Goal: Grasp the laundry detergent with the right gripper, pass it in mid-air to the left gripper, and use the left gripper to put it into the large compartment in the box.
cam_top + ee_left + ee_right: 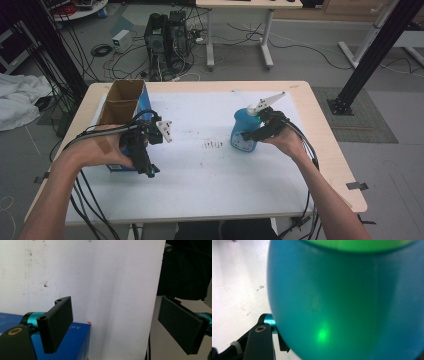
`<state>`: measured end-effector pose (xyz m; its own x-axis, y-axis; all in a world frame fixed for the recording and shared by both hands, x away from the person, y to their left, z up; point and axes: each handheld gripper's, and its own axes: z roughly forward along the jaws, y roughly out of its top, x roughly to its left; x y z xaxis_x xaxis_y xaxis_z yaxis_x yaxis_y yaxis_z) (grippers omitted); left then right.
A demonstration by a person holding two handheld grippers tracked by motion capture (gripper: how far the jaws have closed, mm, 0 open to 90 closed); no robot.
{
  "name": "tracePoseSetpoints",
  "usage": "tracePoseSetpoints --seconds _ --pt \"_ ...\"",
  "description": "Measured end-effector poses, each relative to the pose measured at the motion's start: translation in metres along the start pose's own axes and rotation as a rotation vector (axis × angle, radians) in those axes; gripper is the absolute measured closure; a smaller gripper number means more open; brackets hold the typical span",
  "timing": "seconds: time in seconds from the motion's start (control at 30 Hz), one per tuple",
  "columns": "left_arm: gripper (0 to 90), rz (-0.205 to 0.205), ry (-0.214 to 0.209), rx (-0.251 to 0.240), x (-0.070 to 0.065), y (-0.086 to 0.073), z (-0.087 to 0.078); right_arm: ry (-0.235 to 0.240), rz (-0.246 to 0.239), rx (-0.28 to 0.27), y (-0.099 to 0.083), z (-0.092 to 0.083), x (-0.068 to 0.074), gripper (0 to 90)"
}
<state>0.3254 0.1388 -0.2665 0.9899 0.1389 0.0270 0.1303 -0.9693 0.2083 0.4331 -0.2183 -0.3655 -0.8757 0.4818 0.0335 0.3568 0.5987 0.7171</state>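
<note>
A blue bottle (241,131) with a white pump top stands at the right of the white mat (210,175). My right gripper (252,135) reaches it from the right, with its jaws around the bottle's body. In the right gripper view the bottle (347,302) is very close and one finger (262,340) lies against its side; the other finger is hidden. A blue box (122,102) with open cardboard flaps stands at the left. My left gripper (150,171) hovers at the box's near right corner. Its jaws stand wide apart (113,307) with nothing between them, above the box edge (75,340).
A patch of small dark marks (214,144) lies on the mat between the box and the bottle. Cables trail from both grippers over the table's near edge. Beyond the table, computer towers (167,35) and loose cables sit on the floor.
</note>
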Motion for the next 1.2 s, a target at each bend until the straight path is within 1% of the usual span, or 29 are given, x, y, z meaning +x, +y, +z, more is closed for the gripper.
tracePoseSetpoints --seconds 0.07,0.23,0.27,0.47,0.57,0.6,0.63,0.67,0.7,0.8,0.83,0.93,0.97,1.0,1.03,1.07,1.1,1.2 --pt "12.7 -0.001 -0.001 0.0 -0.0001 -0.0002 -0.0001 -0.004 -0.006 -0.001 -0.0003 -0.0001 -0.0006 33.3" --pt "12.7 -0.003 0.0 0.003 0.0 -0.0013 0.0005 -0.006 -0.003 -0.011 -0.0007 0.0003 -0.0006 34.8" --pt "12.7 -0.004 -0.001 0.002 -0.0001 -0.0013 0.0007 -0.003 -0.002 -0.011 -0.0008 0.0003 -0.0009 36.2" --pt "12.7 -0.003 -0.001 0.001 -0.0005 -0.0012 0.0012 0.007 0.016 -0.03 -0.0015 0.0015 -0.0016 37.5" --pt "12.7 -0.003 -0.002 0.001 -0.0005 -0.0017 0.001 0.0 0.018 -0.029 -0.0016 0.0014 -0.0017 38.7" --pt "12.7 -0.001 -0.002 0.003 -0.0003 -0.0017 0.0006 0.005 0.047 -0.021 -0.0014 0.0006 0.0007 40.3" --pt "12.7 -0.009 0.001 -0.003 -0.0008 -0.002 0.001 0.005 0.047 -0.021 -0.0014 0.0006 0.0007 40.3" --pt "12.7 -0.011 0.001 -0.007 -0.0009 -0.0021 0.0008 0.005 0.021 -0.032 -0.0016 0.0017 -0.0017 41.3" --pt "12.7 -0.011 0.001 -0.007 -0.0009 -0.0021 0.0008 0.001 0.038 -0.023 -0.0017 0.0009 -0.0007 41.4" --pt "12.7 -0.006 0.003 -0.007 -0.0008 -0.0015 0.0003 0.002 0.027 -0.027 -0.0017 0.0012 -0.0008 42.0" --pt "12.7 -0.006 0.003 -0.007 -0.0008 -0.0015 0.0003 -0.004 0.005 -0.033 -0.0017 0.0016 -0.0013 42.6" --pt "12.7 -0.005 0.003 -0.01 -0.001 -0.0009 0.0006 -0.007 0.01 -0.03 -0.0022 0.0008 0.0007 43.6" --pt "12.7 -0.002 0.001 -0.01 -0.0009 -0.0006 0.0007 -0.012 -0.003 -0.039 -0.0024 0.0011 0.0014 44.6" --pt "12.7 -0.003 0.001 -0.011 -0.0009 -0.0005 0.0009 -0.018 -0.005 -0.027 -0.0024 0.0001 0.0021 44.9" --pt "12.7 -0.003 0.001 -0.011 -0.0009 -0.0005 0.0009 -0.018 -0.005 -0.027 -0.0024 0.0001 0.0021 44.9" --pt "12.7 -0.003 0.002 -0.011 -0.0009 -0.0005 0.0009 -0.024 0.007 -0.026 -0.0025 -0.0003 0.0035 45.0" --pt "12.7 -0.005 0.003 -0.01 -0.0008 -0.0005 0.0012 -0.021 -0.019 -0.035 -0.0024 0.0007 0.0021 45.1" --pt "12.7 -0.003 0.002 -0.007 -0.0005 0.0005 0.0015 -0.018 -0.016 -0.039 -0.0029 0.0007 0.0024 45.3"
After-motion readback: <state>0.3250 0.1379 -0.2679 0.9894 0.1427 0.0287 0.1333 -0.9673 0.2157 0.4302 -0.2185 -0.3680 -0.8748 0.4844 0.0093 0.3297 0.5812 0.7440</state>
